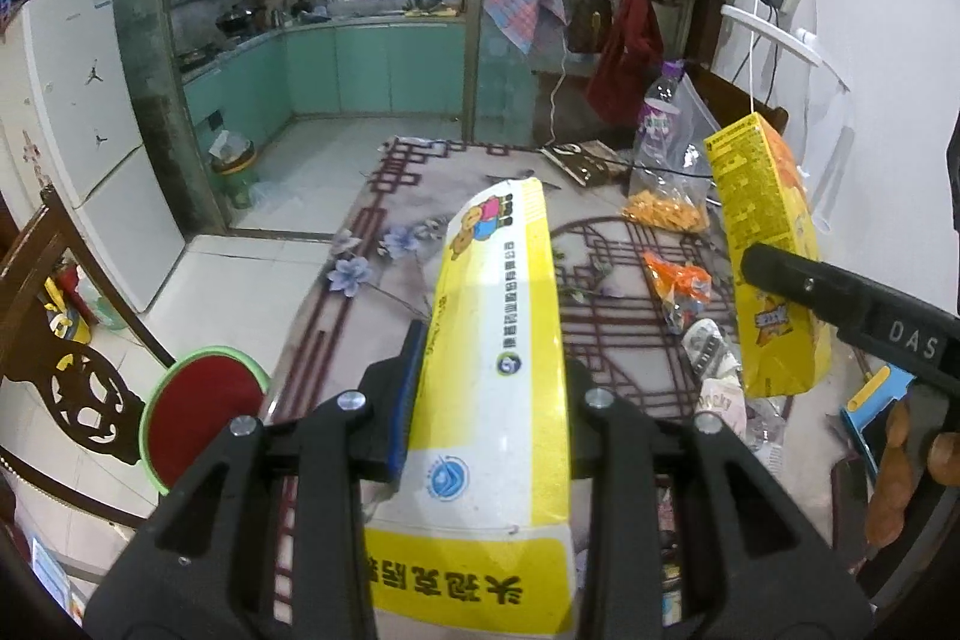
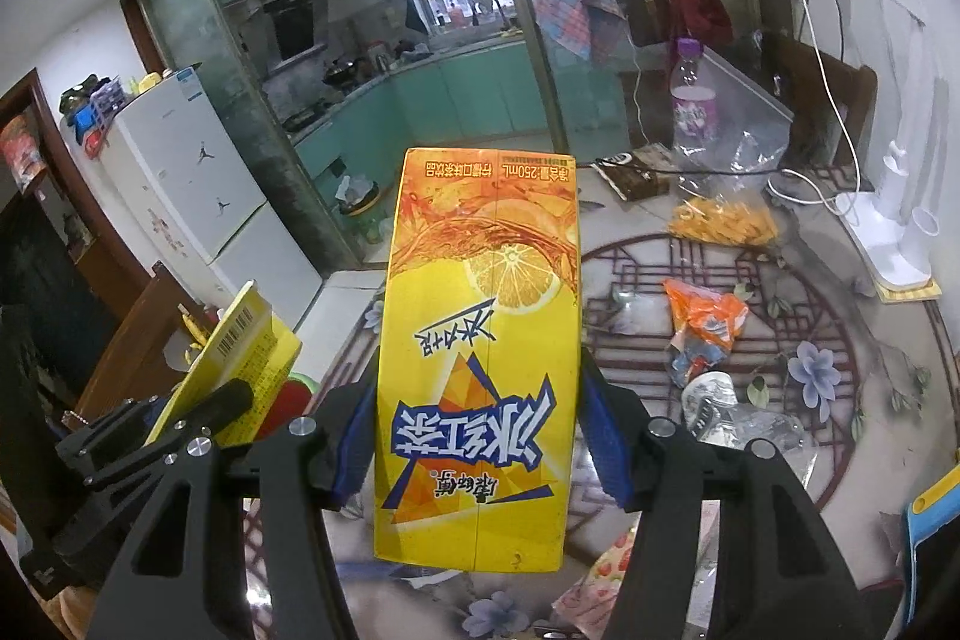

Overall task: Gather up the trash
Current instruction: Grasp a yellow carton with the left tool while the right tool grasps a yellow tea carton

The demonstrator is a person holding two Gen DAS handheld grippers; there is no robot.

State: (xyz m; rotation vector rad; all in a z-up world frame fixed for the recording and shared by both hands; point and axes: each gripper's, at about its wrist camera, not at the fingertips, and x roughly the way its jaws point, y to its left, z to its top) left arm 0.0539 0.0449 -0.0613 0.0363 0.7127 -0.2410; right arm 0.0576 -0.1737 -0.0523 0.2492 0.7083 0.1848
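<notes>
Gripping a yellow and white snack box (image 1: 498,340) between its blue pads, the left gripper (image 1: 489,394) holds it lifted above the near left part of the patterned table (image 1: 384,214), the box's long side running away from the camera. To its right, the right gripper (image 2: 477,436) is clamped on a yellow iced tea carton (image 2: 480,358), squeezing the carton's two side faces so that it stands up along the fingers over the table; the same carton shows at the right of the left wrist view, off the tabletop. Loose trash lies on the table beyond both: an orange wrapper (image 2: 705,322) near the middle, a crumpled silver wrapper (image 2: 711,397) just nearer than it, and a clear bag of orange snacks (image 2: 723,220) farther back beside a plastic bottle (image 2: 693,106) with a purple cap. A white desk lamp (image 2: 894,220) stands at the far right edge, and a white fridge (image 1: 78,112) stands far left by the kitchen doorway.
</notes>
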